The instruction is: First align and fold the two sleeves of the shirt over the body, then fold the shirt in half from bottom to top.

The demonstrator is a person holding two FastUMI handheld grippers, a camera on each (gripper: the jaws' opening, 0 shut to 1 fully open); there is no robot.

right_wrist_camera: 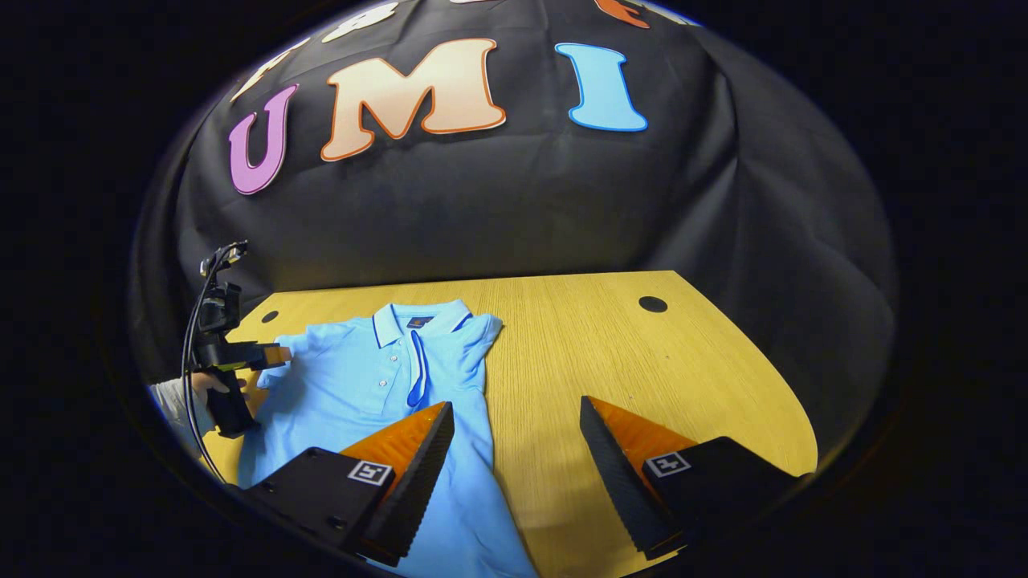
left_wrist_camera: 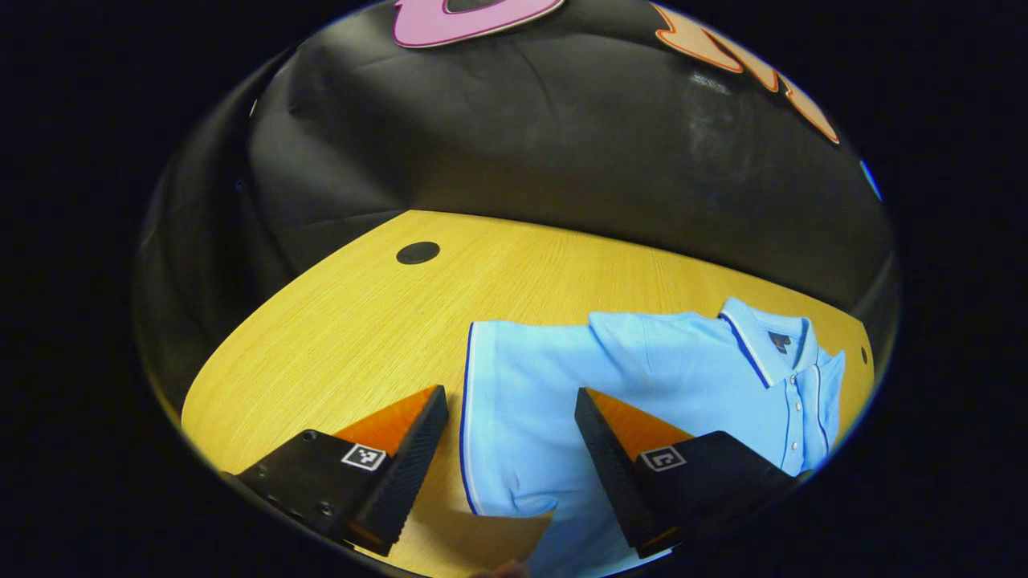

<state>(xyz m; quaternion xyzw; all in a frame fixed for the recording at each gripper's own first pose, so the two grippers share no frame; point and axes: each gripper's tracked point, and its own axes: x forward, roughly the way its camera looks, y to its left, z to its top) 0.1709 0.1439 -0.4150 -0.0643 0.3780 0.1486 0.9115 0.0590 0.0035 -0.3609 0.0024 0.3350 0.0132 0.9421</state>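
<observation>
Bare table [right_wrist_camera: 642, 361] stretches right of the shirt [right_wrist_camera: 361, 385]; both spread-fingered grippers, left [left_wrist_camera: 510, 457] and right [right_wrist_camera: 514, 466], hover at its edges, grasping nothing.

Wooden table [right_wrist_camera: 642, 369]; light blue polo shirt [right_wrist_camera: 361, 385] lying flat on it.

Light blue polo shirt [right_wrist_camera: 377, 385] lying face-up and flat.

It sits at the lower left of the right gripper view and the lower right of the left gripper view, collar [right_wrist_camera: 422, 321] toward the far edge of the frame. The collar and button placket carry dark blue and white trim, as does each sleeve cuff. One short sleeve [left_wrist_camera: 514, 377] is spread out sideways; the other sleeve [right_wrist_camera: 474, 341] lies close along the body.
</observation>
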